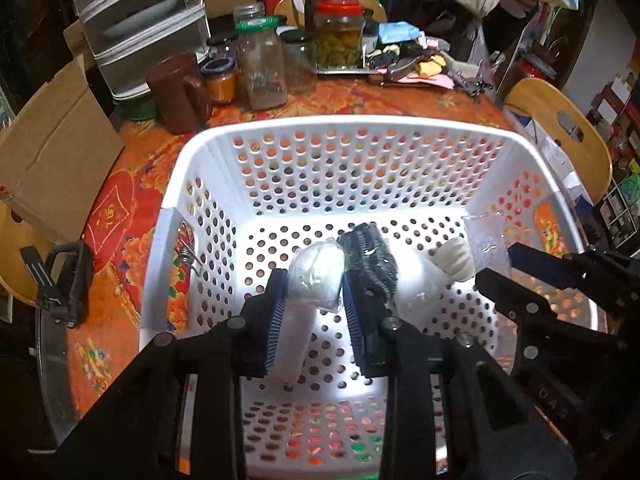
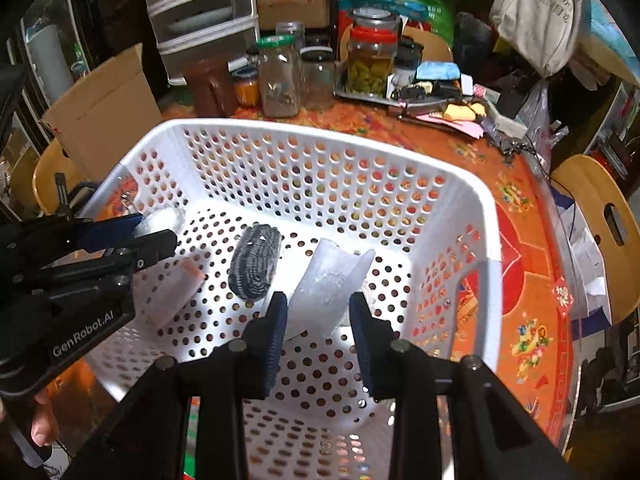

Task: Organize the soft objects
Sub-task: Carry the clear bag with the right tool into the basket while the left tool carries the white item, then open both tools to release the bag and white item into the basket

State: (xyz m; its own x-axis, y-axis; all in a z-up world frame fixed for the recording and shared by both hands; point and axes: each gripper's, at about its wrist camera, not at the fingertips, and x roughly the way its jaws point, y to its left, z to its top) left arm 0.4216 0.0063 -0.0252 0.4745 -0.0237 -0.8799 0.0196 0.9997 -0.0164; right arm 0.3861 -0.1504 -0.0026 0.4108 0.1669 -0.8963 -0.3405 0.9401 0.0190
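Note:
A white perforated laundry basket point(image 1: 340, 128) point(image 2: 320, 136) stands on the orange table. My left gripper point(image 1: 314, 300) hangs inside it, its jaws closed on a white soft item in a clear bag point(image 1: 316, 276). A dark grey knitted item point(image 1: 370, 264) point(image 2: 256, 264) lies on the basket floor beside it. My right gripper point(image 2: 318, 312) is also inside the basket, jaws closed on a clear bag with a white soft item point(image 2: 328, 284); in the left wrist view that white ribbed item point(image 1: 454, 260) and the right gripper point(image 1: 496, 264) show at the right.
Glass jars point(image 1: 262, 68), a brown mug point(image 1: 180, 92) and a plastic drawer unit point(image 1: 140, 20) stand behind the basket. A cardboard box point(image 1: 52, 152) is at the left. Wooden chairs point(image 1: 560, 128) flank the table. Clutter point(image 2: 460, 108) lies at the back right.

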